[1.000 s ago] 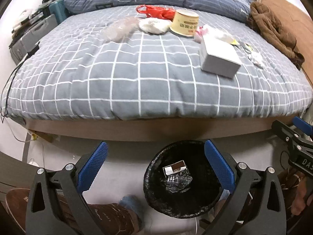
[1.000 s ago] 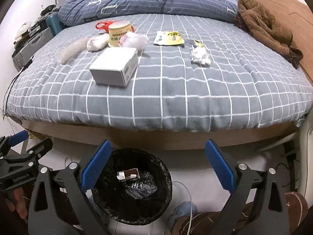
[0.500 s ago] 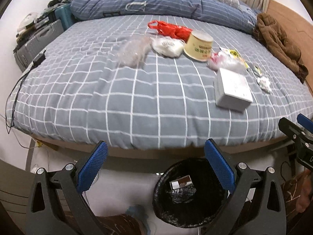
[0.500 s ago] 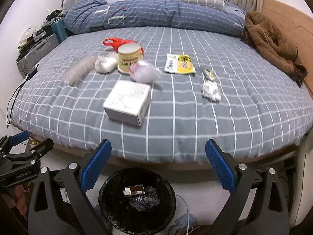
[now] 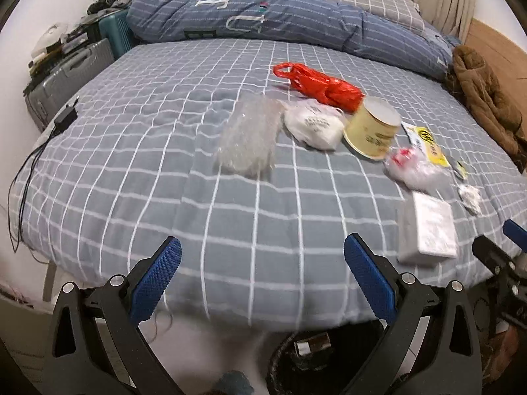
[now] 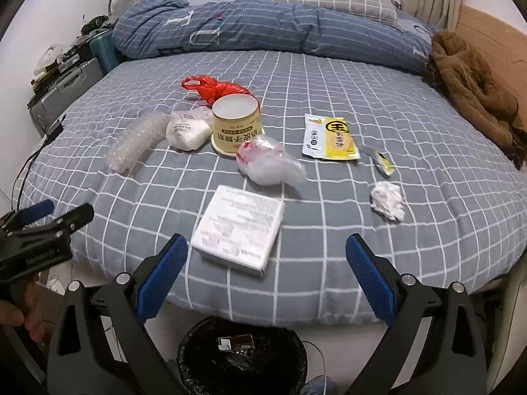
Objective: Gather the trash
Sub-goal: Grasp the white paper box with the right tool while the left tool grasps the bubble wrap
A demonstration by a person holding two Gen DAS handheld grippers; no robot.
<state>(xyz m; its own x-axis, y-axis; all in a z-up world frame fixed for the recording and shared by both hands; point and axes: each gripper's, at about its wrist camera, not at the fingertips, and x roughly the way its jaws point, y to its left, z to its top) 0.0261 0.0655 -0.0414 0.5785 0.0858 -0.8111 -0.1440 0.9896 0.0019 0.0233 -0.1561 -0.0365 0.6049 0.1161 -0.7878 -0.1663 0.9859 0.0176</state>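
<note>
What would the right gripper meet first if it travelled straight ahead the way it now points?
Probably the white box near the bed's edge: it lies just ahead of the open right gripper, slightly toward its left jaw. Depth is hard to judge.

Bin (image 5: 283, 362) largely hidden behind bed edge (image 5: 263, 316); white box (image 5: 428, 230) motion-blurred, print illegible; brown jacket (image 6: 477, 98) cropped at frame edge.

Right gripper (image 6: 266, 265): jaws spread wide, empty, above the bed (image 6: 428, 230) edge. White box (image 6: 239, 228) lies between the fingertips. Black-lined bin (image 6: 242, 358) stands below on the floor, containing a small carton (image 6: 235, 342).
</note>
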